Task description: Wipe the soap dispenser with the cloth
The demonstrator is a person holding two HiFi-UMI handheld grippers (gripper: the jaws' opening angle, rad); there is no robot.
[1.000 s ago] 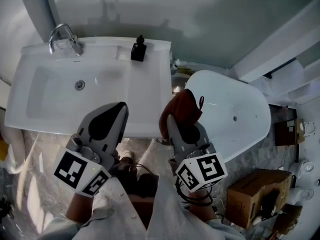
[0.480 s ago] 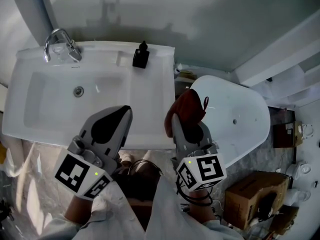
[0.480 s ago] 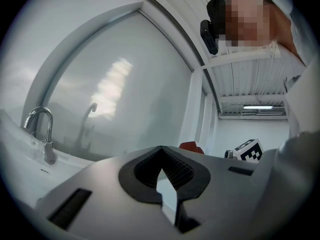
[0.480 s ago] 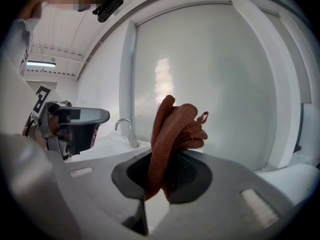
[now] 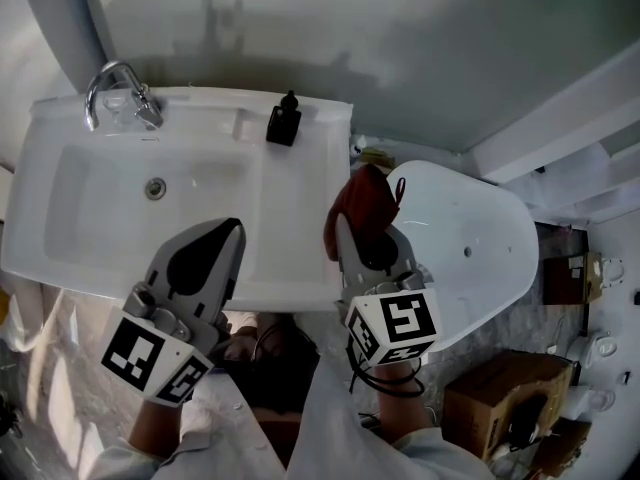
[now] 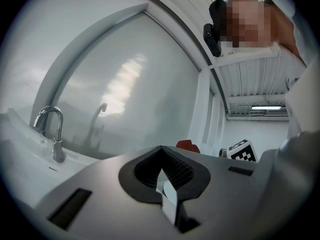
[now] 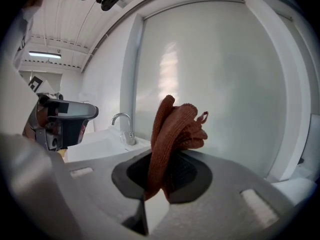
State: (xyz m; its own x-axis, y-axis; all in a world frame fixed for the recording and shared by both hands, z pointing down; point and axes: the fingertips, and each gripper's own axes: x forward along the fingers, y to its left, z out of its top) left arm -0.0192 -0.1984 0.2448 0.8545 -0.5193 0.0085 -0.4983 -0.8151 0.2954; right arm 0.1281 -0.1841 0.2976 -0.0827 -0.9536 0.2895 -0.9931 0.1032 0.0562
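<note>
A small black soap dispenser (image 5: 284, 124) stands at the back right corner of the white sink (image 5: 290, 228). My right gripper (image 5: 352, 230) is shut on a rust-red cloth (image 5: 362, 203), bunched above its jaws, held over the gap between sink and toilet; in the right gripper view the cloth (image 7: 175, 134) fills the jaws. My left gripper (image 5: 215, 238) hovers over the sink's front edge, jaws together with nothing between them (image 6: 161, 171). Both grippers are well short of the dispenser.
A chrome tap (image 5: 112, 90) rises at the sink's back left, with the drain (image 5: 154, 188) in the basin. A white toilet lid (image 5: 470, 248) lies right of the sink. Cardboard boxes (image 5: 500, 398) sit on the floor at lower right. A frosted glass wall stands behind.
The view has shifted slightly; both grippers have edged forward toward the sink's back, the cloth staying in the right gripper. The left gripper has drifted a little left.
</note>
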